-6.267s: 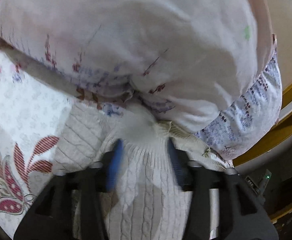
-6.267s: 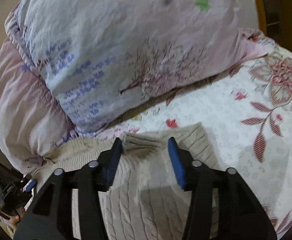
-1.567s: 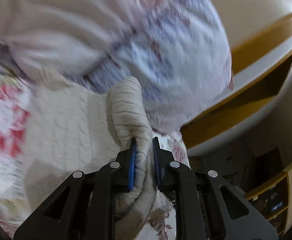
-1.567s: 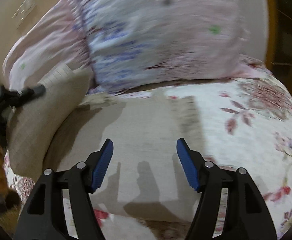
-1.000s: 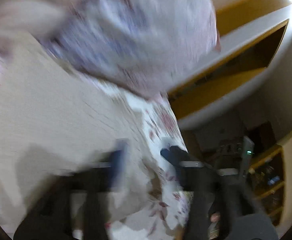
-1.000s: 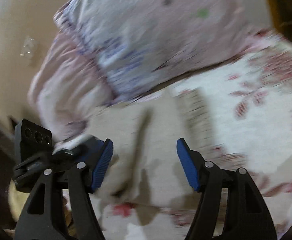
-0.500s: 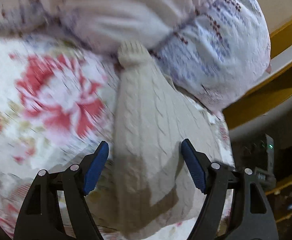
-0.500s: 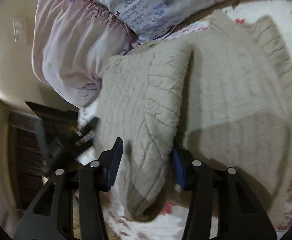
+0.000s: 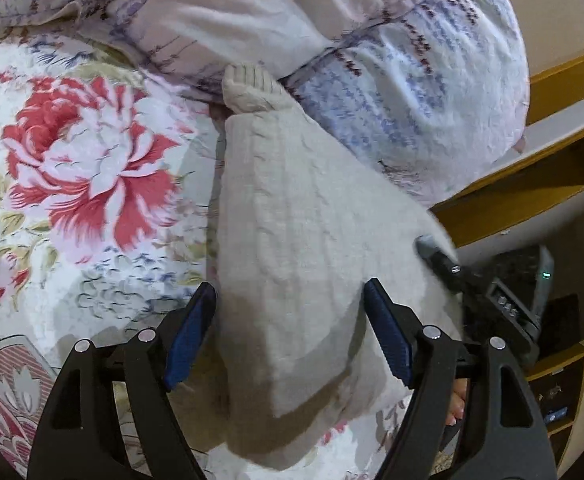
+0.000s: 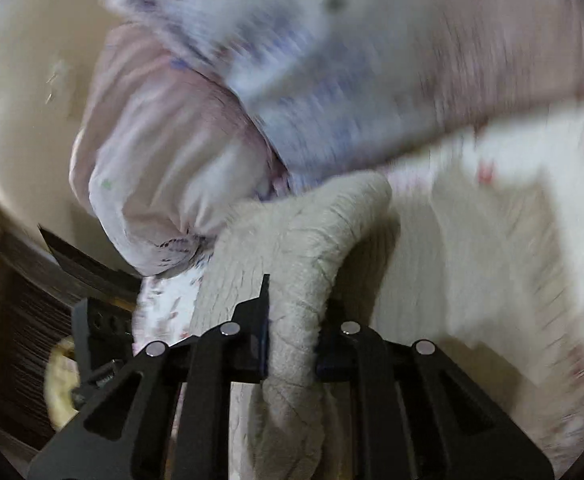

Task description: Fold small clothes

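- Half a second ago the right gripper's fingers were parted around a fold of knit; now, in the right wrist view, the right gripper (image 10: 292,350) is clamped on a raised ridge of the cream cable-knit sweater (image 10: 304,248), and the fold is seen lifted off the bed.
- Behind that ridge, the pale pink and lilac printed pillow (image 10: 292,80) is pressed against the sweater's far edge; much of this view is smeared by motion.
- At lower left of the same view, part of the other black tool is glimpsed beside the bed edge.
- Over to the left wrist view: the left gripper (image 9: 292,336) is held wide apart, its blue pads (image 9: 189,336) straddling the sweater (image 9: 292,216) with nothing pinched.
- The sweater is laid lengthwise on the white bedsheet with large red flowers (image 9: 83,168), its ribbed cuff (image 9: 251,88) tucked against the pillow (image 9: 372,60).
- At right, the right gripper (image 9: 438,260) is seen at the sweater's edge.
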`<state>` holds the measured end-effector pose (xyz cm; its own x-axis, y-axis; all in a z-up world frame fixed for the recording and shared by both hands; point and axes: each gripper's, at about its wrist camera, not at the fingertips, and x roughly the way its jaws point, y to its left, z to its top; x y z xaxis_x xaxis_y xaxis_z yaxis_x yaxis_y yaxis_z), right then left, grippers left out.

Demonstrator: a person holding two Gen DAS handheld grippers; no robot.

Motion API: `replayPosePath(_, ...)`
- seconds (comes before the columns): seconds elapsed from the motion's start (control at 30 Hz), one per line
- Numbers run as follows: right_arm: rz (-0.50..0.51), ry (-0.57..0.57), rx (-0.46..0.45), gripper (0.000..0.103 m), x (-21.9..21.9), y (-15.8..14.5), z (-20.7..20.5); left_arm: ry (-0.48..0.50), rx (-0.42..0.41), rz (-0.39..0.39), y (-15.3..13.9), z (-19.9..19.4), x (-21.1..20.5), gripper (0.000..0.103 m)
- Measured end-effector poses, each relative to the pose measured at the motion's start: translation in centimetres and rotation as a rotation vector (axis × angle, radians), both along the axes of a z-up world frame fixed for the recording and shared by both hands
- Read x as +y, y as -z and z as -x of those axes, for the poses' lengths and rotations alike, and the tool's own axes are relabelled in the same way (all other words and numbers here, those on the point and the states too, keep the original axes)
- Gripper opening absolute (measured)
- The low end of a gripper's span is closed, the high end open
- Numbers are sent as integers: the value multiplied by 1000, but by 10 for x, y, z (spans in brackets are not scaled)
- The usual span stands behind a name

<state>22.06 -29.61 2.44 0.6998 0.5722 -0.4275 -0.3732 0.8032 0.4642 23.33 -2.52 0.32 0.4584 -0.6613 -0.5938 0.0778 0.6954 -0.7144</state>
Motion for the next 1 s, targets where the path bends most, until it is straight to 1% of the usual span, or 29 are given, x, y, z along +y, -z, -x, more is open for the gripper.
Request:
replayPosePath(0.07,87,54,-77,15,-4,-15,14,18,-16,1,-5,2,-7,77)
replayPosePath(0.13,162,111,-106,15,-11,-18,22,43,-27,-1,-9,2,-17,77)
replayPosePath(0.17,191,139,-96,15,-17,-16,21,54,-29,-6,-9,3,-22,77)
replayPosePath(0.23,248,200,-37,15,-32,-3,16,70,-32,-30,-9,4,-33,77)
replayPosePath(0.3,302,230,18,15,-39,12,9,83,-34,-49,-8,7,-37,77)
replayPosePath(0.37,323,229,26,15,-47,21,11,95,-28,-53,-5,9,-42,77)
replayPosePath(0.5,300,224,-58,15,-53,12,22,94,-20,-58,-2,11,-43,77)
replayPosePath(0.6,361,244,-101,15,-49,10,20,99,-6,-49,0,10,-46,77)
replayPosePath(0.63,386,249,-103,15,-48,13,18,101,-8,-55,0,10,-47,77)
replayPosePath(0.67,402,257,-83,15,-48,18,12,101,-9,-59,-1,10,-48,77)
replayPosePath(0.73,403,271,-14,16,-50,27,0,105,-6,-64,-1,8,-50,77)
replayPosePath(0.8,343,283,50,20,-61,37,-11,108,-4,-66,-1,10,-50,77)
replayPosePath(0.83,309,286,66,25,-66,38,-11,111,-4,-70,-1,11,-50,76)
replayPosePath(0.87,272,295,81,33,-73,36,-8,112,-5,-73,-2,11,-49,76)
replayPosePath(0.93,228,306,91,44,-83,32,0,110,-4,-69,-3,13,-46,76)
replayPosePath(0.97,186,293,96,50,-90,30,9,108,-3,-62,-3,14,-43,76)
replayPosePath(1.0,154,278,100,51,-94,30,15,106,0,-55,-3,15,-42,76)
